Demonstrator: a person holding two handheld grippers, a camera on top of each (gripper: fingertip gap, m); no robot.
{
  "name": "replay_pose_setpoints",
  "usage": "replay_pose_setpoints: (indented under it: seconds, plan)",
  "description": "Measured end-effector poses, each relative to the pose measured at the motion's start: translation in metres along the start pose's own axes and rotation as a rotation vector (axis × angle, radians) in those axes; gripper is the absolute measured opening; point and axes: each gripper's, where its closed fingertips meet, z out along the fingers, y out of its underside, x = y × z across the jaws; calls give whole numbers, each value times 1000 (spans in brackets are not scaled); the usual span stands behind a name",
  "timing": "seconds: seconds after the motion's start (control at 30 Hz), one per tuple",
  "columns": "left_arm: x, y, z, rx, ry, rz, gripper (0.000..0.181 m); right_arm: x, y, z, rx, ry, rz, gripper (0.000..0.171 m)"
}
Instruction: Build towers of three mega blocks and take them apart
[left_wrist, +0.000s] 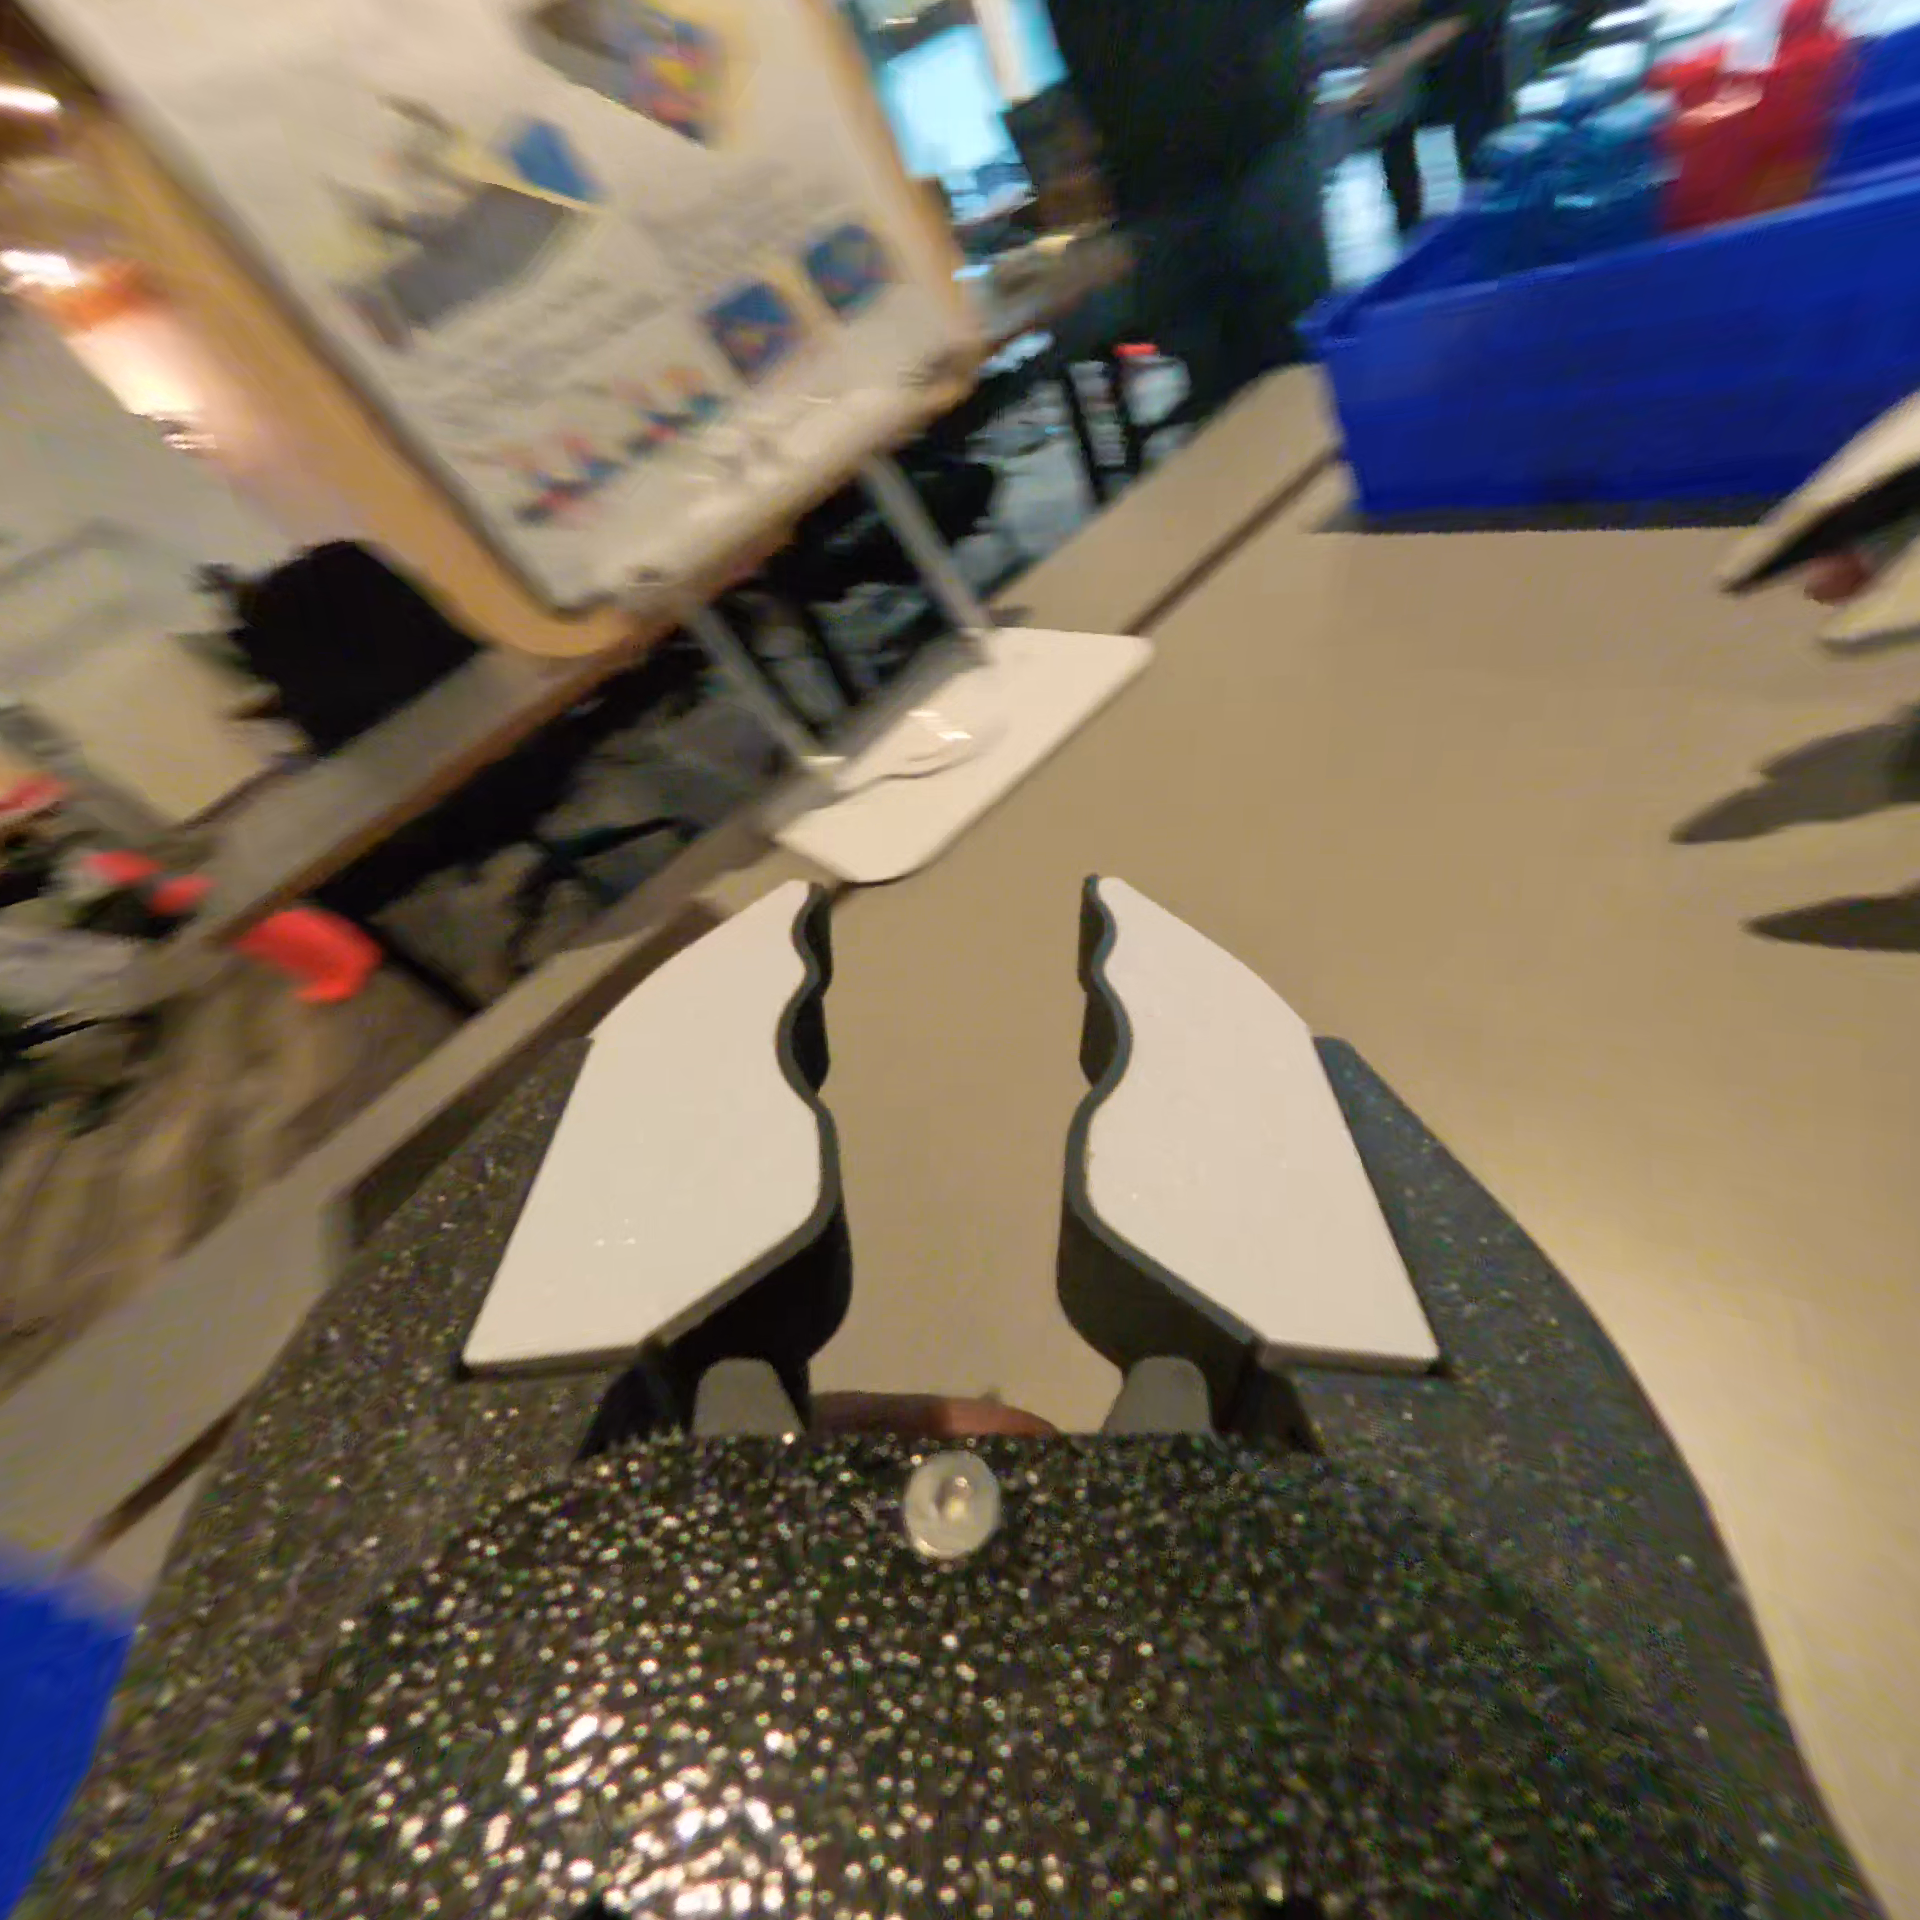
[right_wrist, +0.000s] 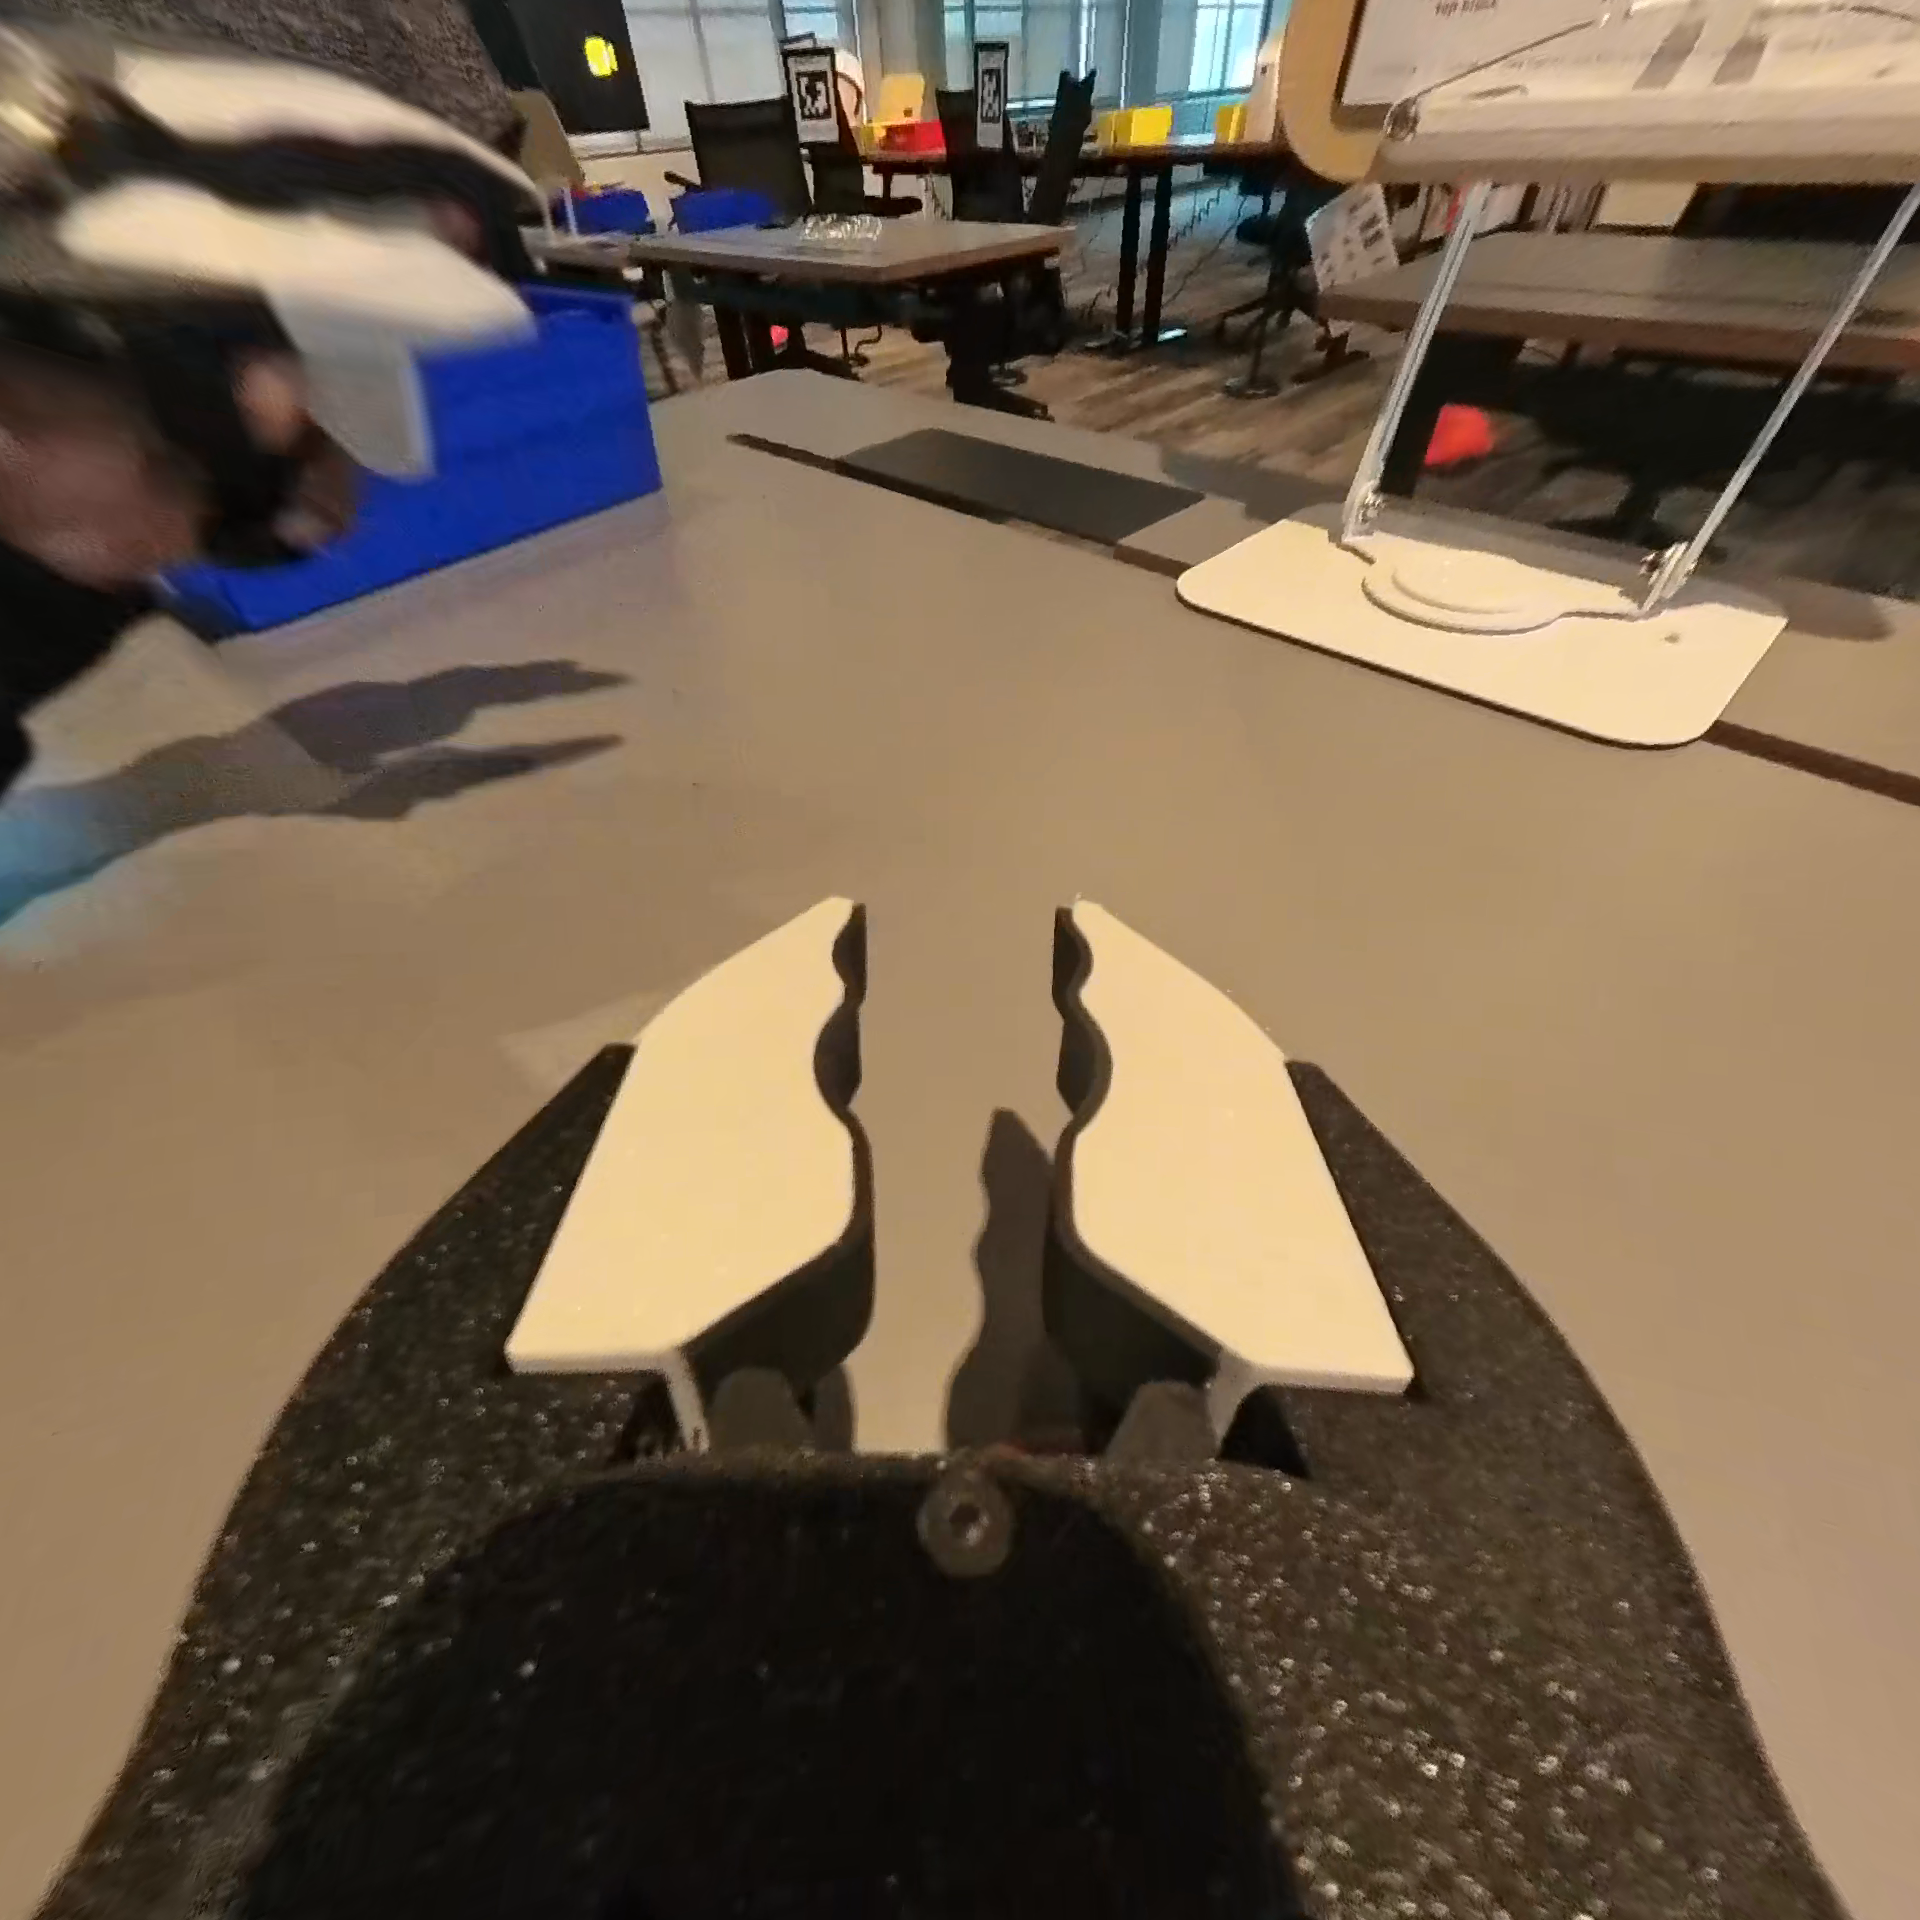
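1. No mega blocks can be made out on the grey table (right_wrist: 1039, 790) in either view; a red shape (left_wrist: 1756, 135) shows above the rim of the blue bin (left_wrist: 1621, 395) in the left wrist view, but it is too blurred to say whether it is blocks.
2. The left hand-held gripper (left_wrist: 956, 909) is released — its two white fingers stand apart with only bare table showing between them, and nothing is held.
3. The right hand-held gripper (right_wrist: 961, 925) is likewise released and empty, its jaws parted over bare table, with a finger's shadow lying in the gap.
4. In the right wrist view the left hand-held gripper appears again at upper left, motion-blurred and raised above the table, its white fingers (right_wrist: 343, 281) pointing right; its forked shadow (right_wrist: 416, 727) falls on the table beneath it.
5. The blue bin stands on the table's far-left part in the right wrist view, just behind that raised gripper.
6. A white flat base (right_wrist: 1475, 644) rests on the table at far right, carrying thin slanted metal rods that hold up a wood-edged board (left_wrist: 499, 281) with printed sheets and coloured pictures.
7. A dark flat panel (right_wrist: 1018, 483) is set in the table between bin and base.
8. Beyond the table edge are other desks, black chairs (right_wrist: 748, 145) and yellow bins (right_wrist: 1138, 125) — and, in the left wrist view, a blurred person in dark clothing (left_wrist: 1174, 156).
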Motion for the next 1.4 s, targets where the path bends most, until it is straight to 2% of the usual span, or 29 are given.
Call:
replay_pose_setpoints:
  seconds: [0.1, 0.17, 0.27, 0.37, 0.43, 0.5, 0.57, 0.73, 0.87, 0.97, 1.07, 1.13, 1.27, 1.4]
  plan:
    - [-86, -12, -67, -38, -263, -17, 44, 2, 1, 0, -5, -9, 32, 35]
    - [-144, 1, -109, -120, -380, -119, 45, 2, 1, 1, -9, -16, 42, 35]
    - [-224, 56, -150, -284, -496, -286, 46, 2, 1, 1, -11, -20, 41, 34]
    - [-266, 134, -153, -458, -448, -473, 45, -1, 2, 2, -22, -29, 30, 34]
    - [-273, 178, -138, -531, -345, -578, 44, -3, 3, 3, -32, -36, 20, 34]
    - [-271, 206, -117, -529, -247, -686, 42, -4, 4, 4, -42, -42, 11, 33]
    - [-273, 234, -100, -589, -214, -738, 44, -5, 5, 5, -48, -42, 2, 32]
    - [-275, 265, -70, -646, -161, -747, 50, -5, 9, 8, -79, -27, -12, 31]
    - [-276, 264, -71, -585, -120, -807, 33, -5, 12, 11, -110, -15, -26, 31]
    - [-274, 266, -93, -649, -111, -816, 20, -7, 14, 12, -124, -12, -42, 31]
    - [-280, 275, -128, -787, -181, -734, 24, -10, 16, 13, -140, -19, -67, 30]
    - [-282, 270, -140, -782, -202, -727, 29, -12, 18, 14, -152, -24, -86, 30]
    - [-280, 252, -131, -703, -155, -669, 38, -17, 23, 16, -182, -31, -133, 30]
    - [-270, 247, -103, -673, -30, -459, 49, -23, 26, 18, -198, -30, -205, 30]
